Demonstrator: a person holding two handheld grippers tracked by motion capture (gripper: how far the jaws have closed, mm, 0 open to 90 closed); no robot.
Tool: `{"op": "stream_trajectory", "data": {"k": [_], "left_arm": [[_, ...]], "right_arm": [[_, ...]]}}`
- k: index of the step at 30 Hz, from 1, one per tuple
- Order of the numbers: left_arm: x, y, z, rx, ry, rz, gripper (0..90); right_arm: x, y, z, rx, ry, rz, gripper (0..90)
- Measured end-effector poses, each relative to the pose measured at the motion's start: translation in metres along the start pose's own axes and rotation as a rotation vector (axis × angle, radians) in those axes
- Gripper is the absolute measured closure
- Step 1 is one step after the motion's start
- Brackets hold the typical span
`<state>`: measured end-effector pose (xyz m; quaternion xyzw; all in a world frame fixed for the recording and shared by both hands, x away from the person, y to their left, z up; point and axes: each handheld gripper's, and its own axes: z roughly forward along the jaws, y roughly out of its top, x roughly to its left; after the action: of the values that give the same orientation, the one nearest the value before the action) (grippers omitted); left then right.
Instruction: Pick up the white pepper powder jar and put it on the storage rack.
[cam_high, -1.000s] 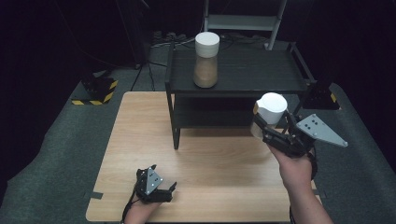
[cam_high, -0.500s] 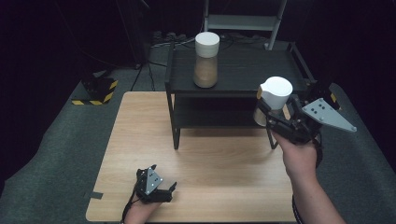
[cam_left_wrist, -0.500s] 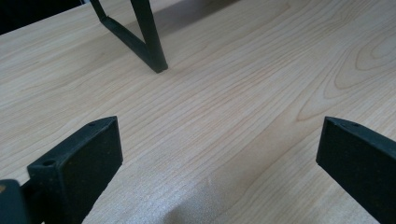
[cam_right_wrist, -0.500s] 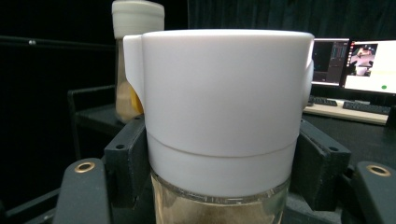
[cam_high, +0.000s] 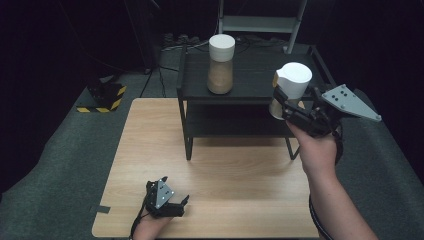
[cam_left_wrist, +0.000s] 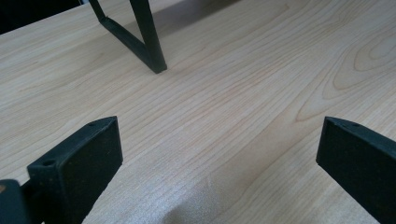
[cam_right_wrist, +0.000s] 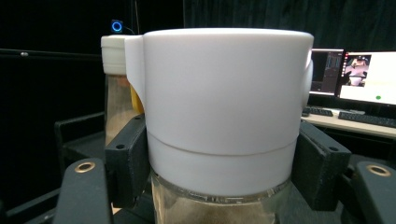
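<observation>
The black rack (cam_high: 250, 90) at the far side of the wooden table (cam_high: 150, 150) is the anchor here; on its top shelf, toward the left half, stands a jar (cam_high: 221, 64) with a white lid and brownish stuff inside. A second jar (cam_high: 289, 95), same white lid, is up in the air at the rack's right front corner, roughly level with the top shelf — the right gripper (cam_high: 295, 107) has it pinched just under the lid, jaws pressed against both sides. In the right gripper view the held jar (cam_right_wrist: 224, 121) sits square between the two black jaws, with the glass body and some sandy contents showing under the lid; the shelf jar (cam_right_wrist: 116, 93) peeks out behind it on the left, and a couple of lit monitors (cam_right_wrist: 355, 77) sit far off behind the rack.

The left gripper (cam_high: 165, 202) is well in front of the rack, low near the table's front edge, resting in the person's hand; its jaws are spread wide with nothing between them. The left gripper view shows just bare wood grain (cam_left_wrist: 224, 116) between the jaws, and one rack leg (cam_left_wrist: 149, 42) planted on the table farther out — well clear of the gripper.
</observation>
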<state>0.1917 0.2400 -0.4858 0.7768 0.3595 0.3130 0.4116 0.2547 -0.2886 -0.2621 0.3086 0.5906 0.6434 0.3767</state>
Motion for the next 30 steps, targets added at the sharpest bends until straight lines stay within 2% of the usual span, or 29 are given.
{"op": "stream_trajectory", "data": {"k": [13, 22, 30], "left_arm": [[0.001, -0.001, -0.001, -0.006, -0.006, 0.000, 0.6], [0.001, -0.001, -0.001, -0.008, -0.009, 0.003, 0.6], [0.003, -0.002, -0.001, -0.013, -0.015, -0.004, 0.6]], "right_arm": [[0.000, 0.014, 0.034, 0.003, -0.043, -0.004, 30.3], [-0.005, 0.012, 0.055, 0.018, -0.061, 0.017, 30.3], [-0.008, 0.009, 0.071, 0.028, -0.070, 0.014, 30.3]]}}
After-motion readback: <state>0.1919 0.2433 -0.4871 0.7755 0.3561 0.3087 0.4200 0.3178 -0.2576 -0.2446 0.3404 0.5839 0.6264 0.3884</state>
